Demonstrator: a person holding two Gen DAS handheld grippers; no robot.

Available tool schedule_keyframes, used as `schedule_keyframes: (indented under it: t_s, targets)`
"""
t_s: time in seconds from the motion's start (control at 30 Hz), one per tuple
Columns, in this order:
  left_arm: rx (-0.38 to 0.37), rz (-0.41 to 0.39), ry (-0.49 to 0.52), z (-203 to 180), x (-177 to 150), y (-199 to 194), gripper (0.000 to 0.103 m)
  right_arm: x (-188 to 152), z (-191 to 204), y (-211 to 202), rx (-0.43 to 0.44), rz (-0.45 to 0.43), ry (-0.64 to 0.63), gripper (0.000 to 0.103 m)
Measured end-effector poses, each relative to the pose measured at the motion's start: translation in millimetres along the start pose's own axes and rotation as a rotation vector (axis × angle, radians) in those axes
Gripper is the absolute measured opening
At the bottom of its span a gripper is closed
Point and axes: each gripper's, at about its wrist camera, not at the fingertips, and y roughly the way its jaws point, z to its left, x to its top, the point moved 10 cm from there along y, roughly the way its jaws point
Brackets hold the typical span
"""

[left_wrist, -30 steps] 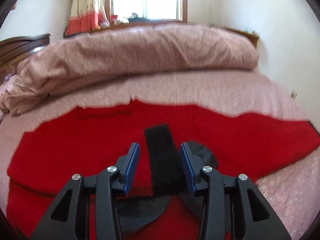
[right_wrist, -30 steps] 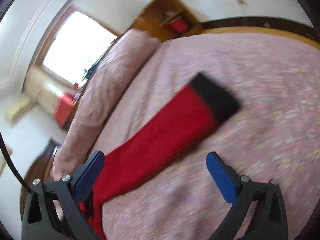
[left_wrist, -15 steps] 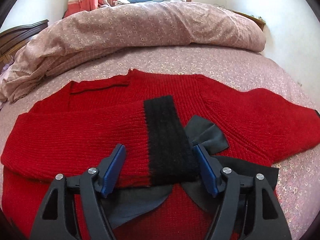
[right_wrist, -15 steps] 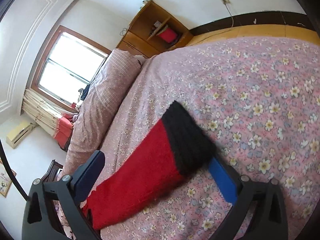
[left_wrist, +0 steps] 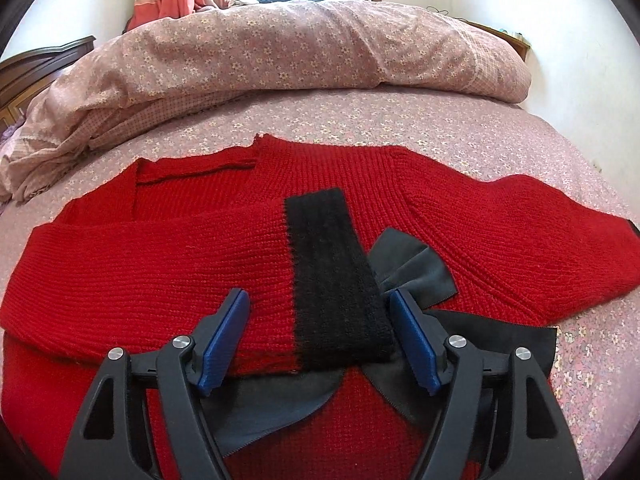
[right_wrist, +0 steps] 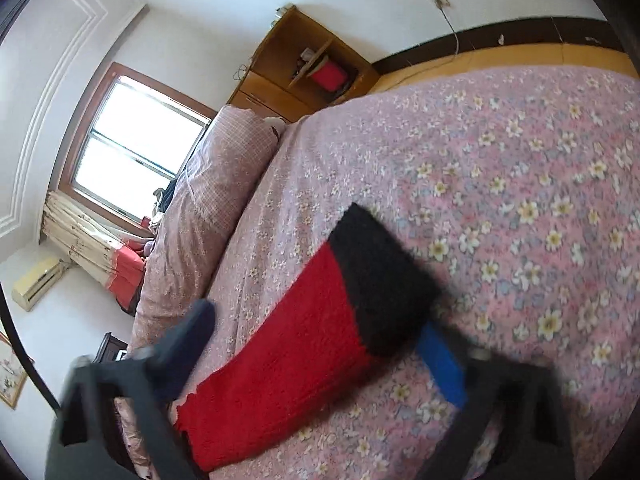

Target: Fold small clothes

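Note:
A red knit sweater (left_wrist: pixel 500 240) lies flat on the bed. Its left sleeve (left_wrist: pixel 160 272) is folded across the chest, and that sleeve's black cuff (left_wrist: pixel 336 280) lies in the middle. My left gripper (left_wrist: pixel 320 340) is open just above the cuff, one blue pad on each side of it. A dark grey ribbon (left_wrist: pixel 412 264) lies on the sweater under the cuff. In the right wrist view the other sleeve (right_wrist: pixel 288 344) with its black cuff (right_wrist: pixel 380 276) lies stretched out on the sheet. My right gripper (right_wrist: pixel 320 344) is open and straddles this sleeve; the view is blurred.
The bed has a pink flowered sheet (right_wrist: pixel 520 184). A rolled pink duvet (left_wrist: pixel 280 48) lies along the far side under the window. A wooden cabinet (right_wrist: pixel 304 72) stands by the wall beyond the bed. A dark wooden headboard (left_wrist: pixel 36 68) is at the left.
My left gripper has opened wider and let go of the folded sleeve's cuff, which now lies on the chest. My right gripper has moved in over the other sleeve's cuff.

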Motion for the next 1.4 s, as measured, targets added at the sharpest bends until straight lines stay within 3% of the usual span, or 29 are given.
schedule_keyframes:
  t_s: [0.03, 0.1, 0.2, 0.3, 0.5, 0.6, 0.73, 0.87, 1.0, 1.17, 1.23, 1.37, 1.4]
  targets:
    - [-0.002, 0.001, -0.002, 0, 0, 0, 0.068, -2, -3, 5, -0.016, 0.001, 0.019, 0.038]
    - [-0.005, 0.001, -0.004, 0, 0, 0, 0.068, -3, -17, 5, -0.043, -0.008, 0.085, 0.014]
    - [-0.038, -0.006, -0.010, -1, 2, -3, 0.068, 4, -25, 1, -0.030, -0.028, 0.159, 0.013]
    - [-0.142, -0.031, -0.030, -2, 8, -21, 0.068, 11, 11, 1, -0.024, -0.057, 0.097, 0.012]
    - [-0.146, -0.091, -0.014, 39, 24, -72, 0.068, -10, 173, 6, 0.091, -0.085, -0.199, 0.012]
    - [-0.069, -0.115, 0.008, 96, 28, -91, 0.068, -56, 262, 12, 0.140, -0.061, -0.396, 0.012]
    - [0.039, -0.081, -0.023, 183, 24, -99, 0.068, -149, 371, 26, 0.225, 0.009, -0.622, 0.012]
    - [0.072, -0.053, -0.126, 268, 16, -105, 0.068, -253, 450, 43, 0.327, 0.087, -0.725, 0.012]
    - [0.066, -0.044, -0.255, 334, -1, -96, 0.068, -367, 501, 72, 0.405, 0.149, -0.749, 0.012]
    - [0.059, 0.010, -0.340, 372, -36, -75, 0.068, -499, 475, 119, 0.329, 0.291, -0.866, 0.012]
    - [0.071, 0.047, -0.345, 374, -39, -67, 0.068, -532, 457, 138, 0.292, 0.354, -0.896, 0.012]
    - [0.035, 0.043, -0.354, 370, -36, -65, 0.068, -573, 423, 151, 0.263, 0.445, -0.930, 0.013]
    - [0.028, 0.045, -0.357, 369, -36, -64, 0.068, -578, 419, 153, 0.261, 0.464, -0.935, 0.022]
